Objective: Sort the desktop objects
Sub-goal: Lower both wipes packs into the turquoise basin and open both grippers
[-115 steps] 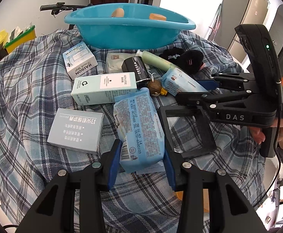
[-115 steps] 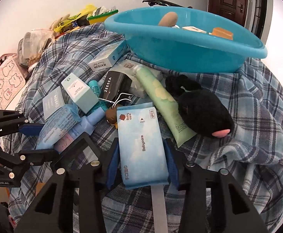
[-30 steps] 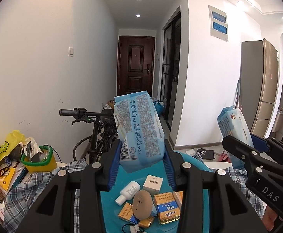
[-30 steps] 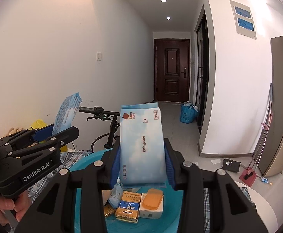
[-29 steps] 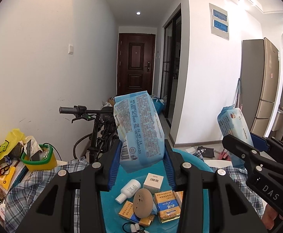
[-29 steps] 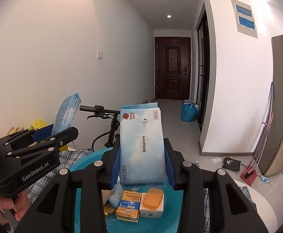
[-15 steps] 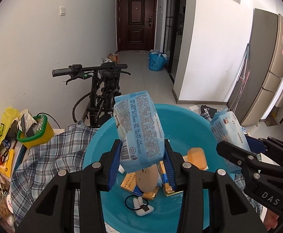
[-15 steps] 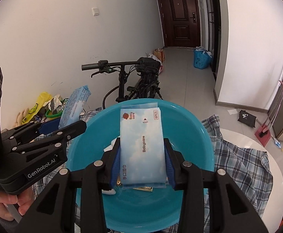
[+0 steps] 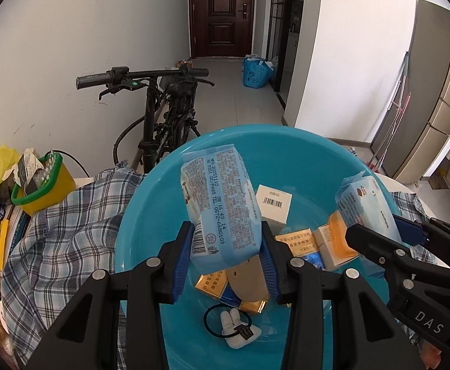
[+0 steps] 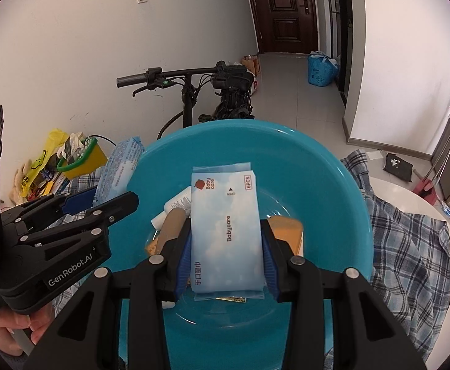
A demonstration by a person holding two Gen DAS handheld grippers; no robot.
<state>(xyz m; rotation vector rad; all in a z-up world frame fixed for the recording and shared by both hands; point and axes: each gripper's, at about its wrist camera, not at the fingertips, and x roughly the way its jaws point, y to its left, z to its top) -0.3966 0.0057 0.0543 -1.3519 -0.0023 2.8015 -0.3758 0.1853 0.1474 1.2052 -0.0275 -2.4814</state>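
My left gripper (image 9: 226, 259) is shut on a blue wipes pack (image 9: 220, 203) with printed text, held over the teal basin (image 9: 151, 203). My right gripper (image 10: 226, 262) is shut on a light-blue Babycare wipes pack (image 10: 226, 231), also held above the basin (image 10: 317, 166). Each gripper shows in the other's view: the right one (image 9: 407, 234) at the right with its pack (image 9: 366, 203), the left one (image 10: 101, 200) at the left with its pack (image 10: 117, 169). The basin holds several small boxes, a beige sponge (image 9: 246, 280), an orange soap (image 9: 339, 240) and a hair tie (image 9: 228, 320).
The basin sits on a plaid cloth (image 9: 61, 240) over a white round table (image 10: 410, 194). A bicycle (image 9: 163, 117) stands behind the basin by the wall. A yellow cup with a green rim (image 9: 43, 182) and clutter lie at the left.
Both grippers have tilted down and moved closer over the basin, still holding their packs. The basin's contents now show more fully below them.
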